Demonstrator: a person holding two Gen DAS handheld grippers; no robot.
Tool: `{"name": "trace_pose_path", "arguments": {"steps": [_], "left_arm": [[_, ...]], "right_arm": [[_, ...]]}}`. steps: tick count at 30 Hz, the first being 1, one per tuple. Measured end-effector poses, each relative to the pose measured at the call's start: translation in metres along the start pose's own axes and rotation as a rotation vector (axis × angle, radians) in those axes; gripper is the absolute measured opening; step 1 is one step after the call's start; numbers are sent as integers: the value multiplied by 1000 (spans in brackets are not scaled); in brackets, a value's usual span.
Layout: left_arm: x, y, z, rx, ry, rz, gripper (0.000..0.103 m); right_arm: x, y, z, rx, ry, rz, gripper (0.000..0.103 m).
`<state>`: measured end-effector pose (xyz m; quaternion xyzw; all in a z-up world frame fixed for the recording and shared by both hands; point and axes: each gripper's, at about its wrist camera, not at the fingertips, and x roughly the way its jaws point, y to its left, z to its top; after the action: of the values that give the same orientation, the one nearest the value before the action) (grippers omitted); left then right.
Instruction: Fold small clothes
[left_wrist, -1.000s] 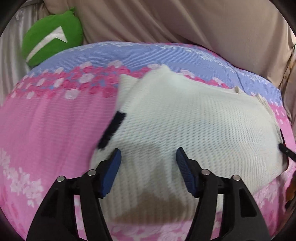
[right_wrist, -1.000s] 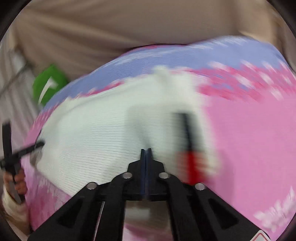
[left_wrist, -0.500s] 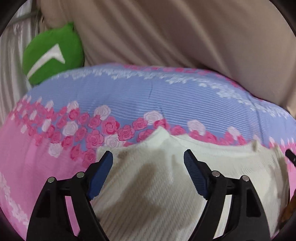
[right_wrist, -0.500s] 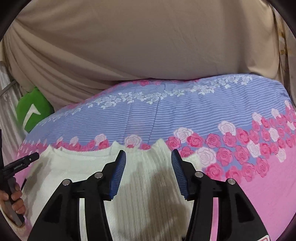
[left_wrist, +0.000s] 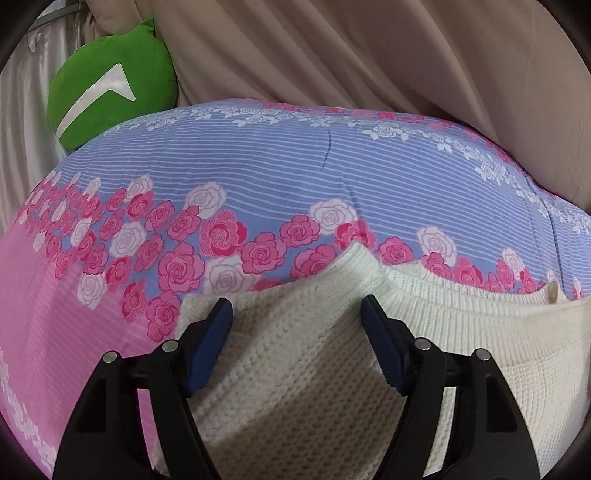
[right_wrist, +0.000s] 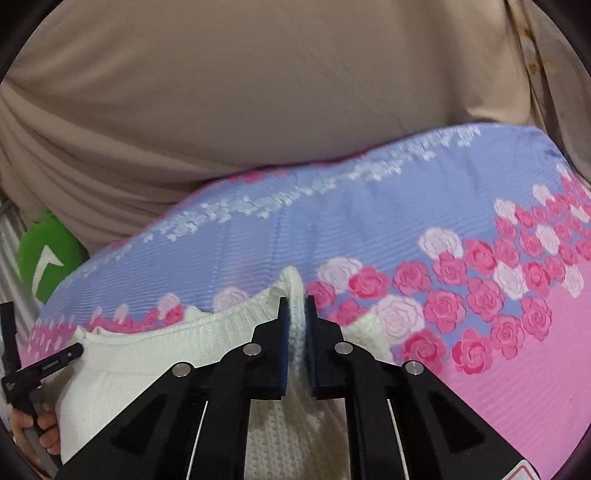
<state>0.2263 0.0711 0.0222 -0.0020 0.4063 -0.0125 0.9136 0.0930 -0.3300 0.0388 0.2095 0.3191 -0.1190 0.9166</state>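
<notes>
A cream knitted sweater (left_wrist: 295, 369) lies on a bed with a pink and blue rose-print cover (left_wrist: 258, 177). My left gripper (left_wrist: 295, 325) is open, its blue pads standing either side of the sweater's far left shoulder corner. In the right wrist view my right gripper (right_wrist: 295, 314) is shut on the sweater's (right_wrist: 155, 354) far right shoulder corner, a ridge of knit pinched between the pads. The left gripper's tip (right_wrist: 70, 350) shows at the left edge of that view.
A green plush cushion (left_wrist: 110, 81) sits at the bed's far left corner, also in the right wrist view (right_wrist: 48, 254). A beige curtain (left_wrist: 369, 55) hangs behind the bed. Pink bedcover (right_wrist: 517, 387) lies to the right of the sweater.
Both grippers moved forward to the sweater's far edge. The right gripper, open half a second ago, has shut on the shoulder corner. The left gripper stays open.
</notes>
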Motion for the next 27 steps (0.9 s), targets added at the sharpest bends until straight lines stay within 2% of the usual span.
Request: {"name": "trace_pose_path", "arguments": {"steps": [4, 9, 11, 12, 13, 14, 16, 19, 21, 23, 25, 26, 27], "left_arm": [[2, -1, 0, 13, 4, 7, 71], [0, 2, 1, 2, 0, -15, 69], [-5, 7, -1, -19, -17, -85, 55], [-5, 9, -1, -25, -14, -122, 41], [-5, 9, -2, -25, -8, -151, 31], [-6, 8, -2, -23, -8, -154, 27], [-8, 6, -1, -18, -14, -148, 12], [-15, 6, 3, -22, -23, -159, 7], [-23, 9, 8, -25, -47, -160, 7], [-23, 11, 13, -4, -60, -118, 7], [-4, 12, 11, 13, -22, -79, 8], [4, 15, 8, 3, 1, -89, 8], [1, 17, 9, -2, -12, -98, 8]], "right_arm": [[20, 2, -5, -14, 76, -83, 6], [21, 1, -5, -5, 84, -68, 6], [18, -1, -4, 9, 80, -44, 7], [17, -1, -5, 11, 75, -33, 7], [14, 0, -5, 10, 66, -22, 7], [12, 2, -5, 4, 57, -10, 8], [9, 4, -4, -9, 43, 11, 8], [-2, 9, -1, -24, 15, 53, 8], [-20, 12, 3, -27, -34, 116, 7], [-32, 13, 11, -43, -69, 76, 7], [-13, 1, 12, -39, 5, 4, 6], [5, -10, 8, -19, 71, -27, 6], [17, -20, 5, 20, 104, -7, 5]]}}
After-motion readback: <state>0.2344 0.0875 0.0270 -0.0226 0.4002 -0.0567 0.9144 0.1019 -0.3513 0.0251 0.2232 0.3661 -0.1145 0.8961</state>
